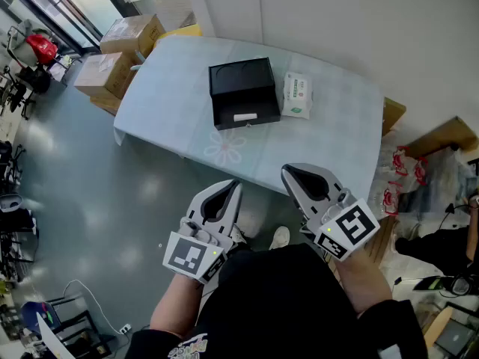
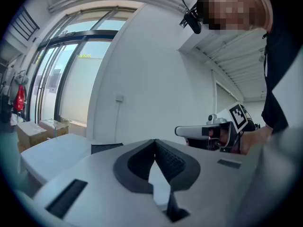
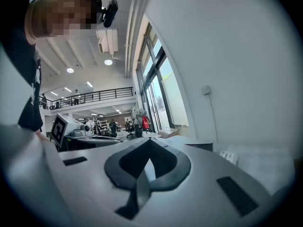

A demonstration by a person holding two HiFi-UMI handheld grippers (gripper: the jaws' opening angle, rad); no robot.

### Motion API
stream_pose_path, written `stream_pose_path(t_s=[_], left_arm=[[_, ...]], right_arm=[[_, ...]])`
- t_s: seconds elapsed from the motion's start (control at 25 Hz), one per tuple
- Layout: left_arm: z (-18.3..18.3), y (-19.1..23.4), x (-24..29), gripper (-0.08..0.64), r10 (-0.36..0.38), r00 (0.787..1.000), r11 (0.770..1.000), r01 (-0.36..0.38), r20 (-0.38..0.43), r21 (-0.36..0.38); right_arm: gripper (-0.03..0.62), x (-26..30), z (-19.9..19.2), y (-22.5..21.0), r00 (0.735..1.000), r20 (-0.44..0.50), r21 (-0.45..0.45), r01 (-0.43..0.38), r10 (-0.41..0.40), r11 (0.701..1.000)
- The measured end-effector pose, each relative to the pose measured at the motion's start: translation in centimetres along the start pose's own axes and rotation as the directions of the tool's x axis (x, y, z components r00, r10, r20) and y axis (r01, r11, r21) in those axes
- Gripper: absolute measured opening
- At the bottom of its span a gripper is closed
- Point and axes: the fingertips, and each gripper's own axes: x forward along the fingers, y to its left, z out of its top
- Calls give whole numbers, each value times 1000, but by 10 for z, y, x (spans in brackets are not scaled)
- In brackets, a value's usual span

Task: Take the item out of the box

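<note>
A black box (image 1: 241, 92) lies open in the middle of a table (image 1: 172, 103) covered with a pale blue cloth. A small white item (image 1: 245, 117) rests inside the box near its front wall. My left gripper (image 1: 234, 184) and right gripper (image 1: 288, 172) hover side by side close to my body, short of the table's near edge. Both are shut with nothing between the jaws. In the left gripper view the left gripper (image 2: 155, 141) points over the table toward the box (image 2: 106, 147), with the right gripper (image 2: 213, 131) beside it. The right gripper (image 3: 150, 140) also points along the table.
A white and green pack of wipes (image 1: 297, 96) lies just right of the box. Cardboard boxes (image 1: 127, 36) stand on the floor beyond the table's far left corner. Red-printed bags (image 1: 404, 172) and more cardboard (image 1: 449, 137) crowd the floor to the right.
</note>
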Motion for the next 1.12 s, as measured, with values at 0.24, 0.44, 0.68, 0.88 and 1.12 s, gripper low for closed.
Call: stream_pose_path(t_s=[0.24,0.44,0.68,0.88,1.12], left_arm=[[0,3,-2,9,-9,1000,1000,9,0,2],[0,7,-3,9,-17,1000,1000,17,2,-4],[1,19,-13,9,-15,1000,1000,15,6,-8],[1,32,-23,9,-10,1000,1000,10,10,-14],[1,57,-39,9,4,1000,1000,-4,11,-25]], right_arm=[[9,3,-1,1,1000,-5,4,6,-6,1000],[9,8,-2,6,1000,-2,15,-6,6,1000],[9,21,-4,16,1000,-20,5,-13,13,1000],[9,34,-5,23,999,-30,-3,-16,16,1000],[9,57,-5,35,999,-45,-19,-16,15,1000]])
